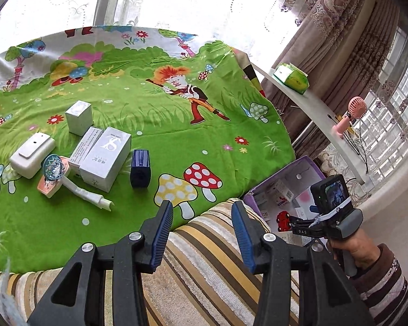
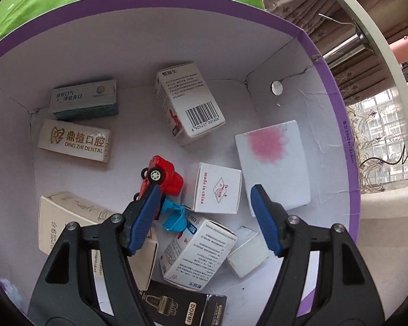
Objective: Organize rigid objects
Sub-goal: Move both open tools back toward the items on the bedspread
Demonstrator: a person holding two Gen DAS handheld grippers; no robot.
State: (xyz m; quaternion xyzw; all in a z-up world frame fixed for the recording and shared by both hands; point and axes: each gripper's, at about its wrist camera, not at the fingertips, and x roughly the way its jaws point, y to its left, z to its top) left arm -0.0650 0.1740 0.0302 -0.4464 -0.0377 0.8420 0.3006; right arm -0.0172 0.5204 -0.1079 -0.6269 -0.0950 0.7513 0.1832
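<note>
My left gripper (image 1: 201, 206) is open and empty, hanging over the edge where the green cartoon cloth (image 1: 149, 103) meets a striped cushion (image 1: 204, 260). On the cloth to its left lie a dark blue box (image 1: 140, 168), a white TS box (image 1: 106, 160), a slim grey box (image 1: 85, 146), a small white box (image 1: 78, 118), a white device (image 1: 31, 157) and a pink hand fan (image 1: 53, 171). My right gripper (image 2: 206, 190) is open inside the purple box (image 2: 337, 103), nothing between its pads. A red toy truck (image 2: 166, 176) with a blue bucket (image 2: 174, 217) lies on the box floor by the left finger, among several cartons.
The purple box (image 1: 274, 179) sits at the cloth's right edge below the table. A white curved shelf (image 1: 321, 125) to the right carries a green tissue pack (image 1: 291, 77) and a pink fan (image 1: 351, 116). Curtains and windows stand behind.
</note>
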